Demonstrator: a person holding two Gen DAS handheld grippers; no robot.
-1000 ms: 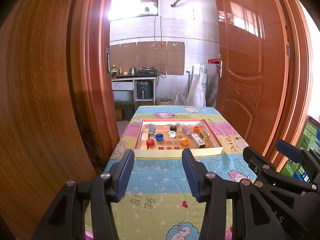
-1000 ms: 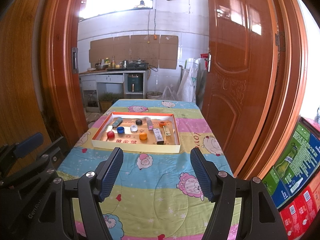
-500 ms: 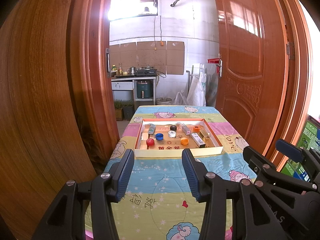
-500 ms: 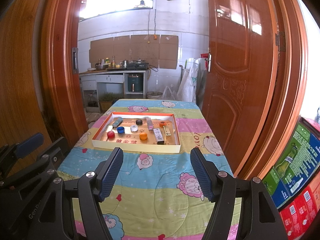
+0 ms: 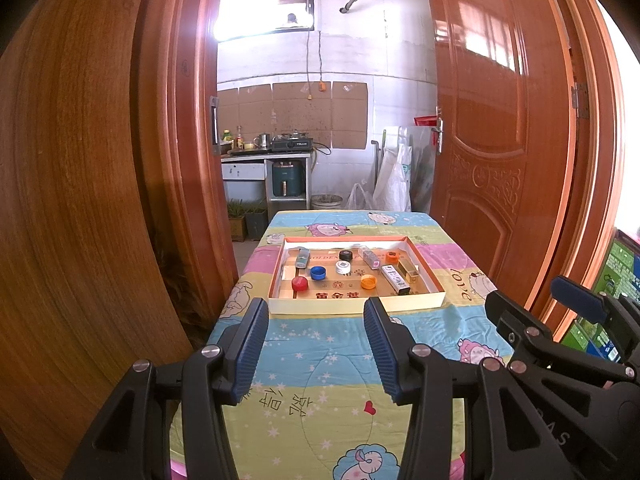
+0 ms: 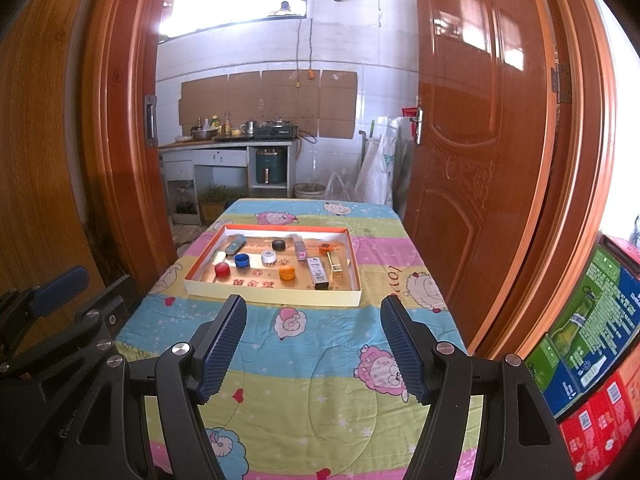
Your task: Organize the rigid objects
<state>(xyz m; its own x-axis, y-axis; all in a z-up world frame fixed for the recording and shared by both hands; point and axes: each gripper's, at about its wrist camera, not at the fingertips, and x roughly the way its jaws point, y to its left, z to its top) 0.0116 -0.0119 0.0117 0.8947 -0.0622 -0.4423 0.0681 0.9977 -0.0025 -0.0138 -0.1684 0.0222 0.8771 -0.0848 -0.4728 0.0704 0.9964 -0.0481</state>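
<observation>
Rigid objects lie loose in a shallow tray (image 6: 276,295) with an orange rim, sitting on the far half of a table under a cartoon-print cloth (image 6: 304,360). I count a red cap (image 6: 222,269), blue cap (image 6: 242,259), white cap (image 6: 268,257), black cap (image 6: 279,245) and orange cap (image 6: 287,272), plus a grey-blue bar (image 6: 234,245) at the far left and several small boxes at the right, including a long white box (image 6: 318,273) and a gold box (image 6: 336,263).

Handling, as I judge it: all items look light and stiff. The caps are round and smooth, so I expect them to slip or roll unless pinched across the diameter, low on the rim. The boxes should be taken across their short width, mid-length.

The left gripper (image 5: 314,346) is released, jaws spread wide, holding nothing, above the near cloth and short of the tray. The right gripper (image 6: 312,346) is likewise released and empty, also near of the tray.

Obstructions: the tray's near wall stands between both grippers and the items, so I judge the approach must come from above. Items sit close together at the right; the white box and gold box lie just beside each other, leaving little finger room. Wooden doors (image 5: 500,140) flank the table on both sides. Printed cartons (image 6: 592,360) stack at the near right.
</observation>
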